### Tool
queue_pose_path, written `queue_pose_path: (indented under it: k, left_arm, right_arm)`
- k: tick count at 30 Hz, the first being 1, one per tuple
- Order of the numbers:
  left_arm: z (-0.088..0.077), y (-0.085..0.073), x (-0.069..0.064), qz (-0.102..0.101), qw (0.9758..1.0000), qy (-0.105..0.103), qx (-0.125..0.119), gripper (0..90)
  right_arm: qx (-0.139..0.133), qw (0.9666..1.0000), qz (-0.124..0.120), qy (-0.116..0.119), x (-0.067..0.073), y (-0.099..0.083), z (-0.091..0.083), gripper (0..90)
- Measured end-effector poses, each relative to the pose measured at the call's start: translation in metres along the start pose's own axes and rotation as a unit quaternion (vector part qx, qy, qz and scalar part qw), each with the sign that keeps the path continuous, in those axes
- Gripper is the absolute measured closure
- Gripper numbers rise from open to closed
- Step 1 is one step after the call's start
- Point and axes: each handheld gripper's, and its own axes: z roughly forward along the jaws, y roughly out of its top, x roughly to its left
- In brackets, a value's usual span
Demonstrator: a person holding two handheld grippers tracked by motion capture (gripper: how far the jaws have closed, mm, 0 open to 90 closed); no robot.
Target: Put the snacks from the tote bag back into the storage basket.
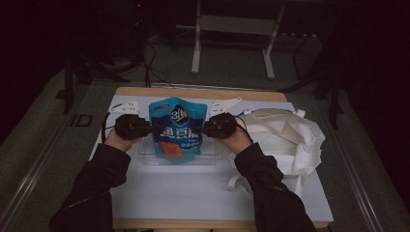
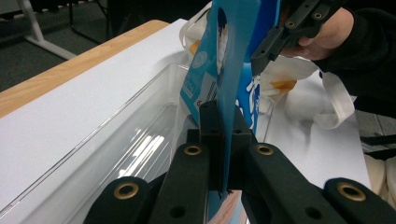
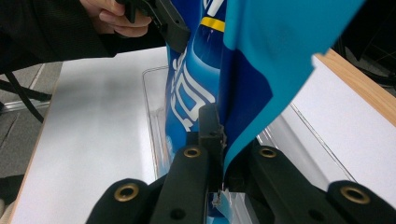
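So both grippers, left gripper (image 1: pixel 145 127) and right gripper (image 1: pixel 209 128), have their fingers clamped on the side edges of the blue snack pouch (image 1: pixel 175 128), held upright in the clear bin (image 1: pixel 209 157) on the counter (image 1: pixel 193 193), letting go probably comes next.

White cloth bag (image 1: pixel 290 140) crowds the table's (image 1: pixel 193 193) right; front lies free.

You are showing one blue snack pouch (image 1: pixel 175 128), one clear plastic tray (image 1: pixel 209 157), one white cloth bag (image 1: pixel 290 137), two grippers.

Black sleeves (image 1: pixel 104 176), black gripper (image 2: pixel 223 140) arms — brass-ringed screw holes, grey three-cornered plates (image 1: pixel 126 106)
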Motion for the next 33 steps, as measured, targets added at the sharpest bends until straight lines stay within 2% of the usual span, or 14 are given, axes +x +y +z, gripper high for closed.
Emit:
queue_pose_path:
  k: [8, 14, 15, 16, 18, 19, 20, 22, 23, 24, 26, 28, 30, 33]
  left_arm:
    - [0.0, -0.002, -0.008, 0.007, 0.9997, 0.025, -0.006, 89.4]
    - [-0.002, -0.004, -0.011, -0.002, 0.9994, 0.034, -0.011, 86.2]
    - [-0.002, -0.004, -0.013, -0.01, 0.9991, 0.039, -0.011, 83.0]
    - [-0.002, -0.003, -0.015, -0.004, 0.9987, 0.05, -0.01, 77.7]
    - [-0.004, -0.002, -0.018, -0.004, 0.9985, 0.053, -0.012, 73.8]
    - [-0.005, -0.002, -0.019, -0.002, 0.998, 0.061, -0.014, 71.3]
    - [-0.006, -0.001, -0.021, -0.002, 0.9977, 0.066, -0.015, 65.7]
    - [-0.007, 0.001, -0.023, 0.001, 0.9972, 0.074, -0.012, 58.7]
    - [-0.007, 0.001, -0.024, -0.001, 0.9971, 0.075, -0.01, 50.0]
    - [-0.007, 0.001, -0.024, -0.001, 0.9971, 0.075, -0.01, 43.7]
    - [-0.008, -0.001, -0.024, -0.004, 0.997, 0.075, -0.02, 33.4]
    - [-0.007, -0.003, -0.024, -0.008, 0.9975, 0.068, -0.016, 14.9]
    - [-0.006, -0.005, -0.025, -0.01, 0.9973, 0.07, -0.02, 12.7]
    - [-0.003, -0.007, -0.027, -0.012, 0.9974, 0.069, -0.016, 1.3]
  right_arm:
    - [-0.007, 0.9999, 0.003, -0.01, 0.003, -0.002, 0.0, 87.8]
    - [-0.009, 0.9998, 0.007, -0.014, 0.002, -0.001, 0.0, 82.9]
    - [-0.008, 0.9998, 0.005, -0.015, 0.002, -0.001, 0.0, 81.5]
    - [-0.015, 0.9997, 0.01, -0.016, 0.002, 0.0, -0.001, 75.2]
    - [-0.022, 0.9995, 0.013, -0.019, 0.001, 0.001, -0.003, 64.6]
    - [-0.026, 0.9993, 0.016, -0.02, 0.001, 0.001, -0.003, 55.7]
    - [-0.029, 0.9991, 0.02, -0.024, 0.001, 0.002, -0.004, 50.9]
    - [-0.031, 0.9989, 0.019, -0.029, 0.002, 0.002, -0.006, 45.7]
    - [-0.029, 0.9988, 0.019, -0.034, 0.002, 0.002, -0.006, 41.7]
    - [-0.029, 0.9988, 0.019, -0.034, 0.002, 0.002, -0.006, 41.7]
    - [-0.031, 0.9985, 0.015, -0.044, 0.004, 0.002, -0.008, 33.9]
    - [-0.034, 0.9983, 0.013, -0.047, 0.005, 0.002, -0.01, 24.3]
    - [-0.037, 0.9981, 0.008, -0.049, 0.007, 0.002, -0.011, 17.4]
    - [-0.042, 0.9983, 0.007, -0.04, 0.009, 0.002, -0.014, 13.8]
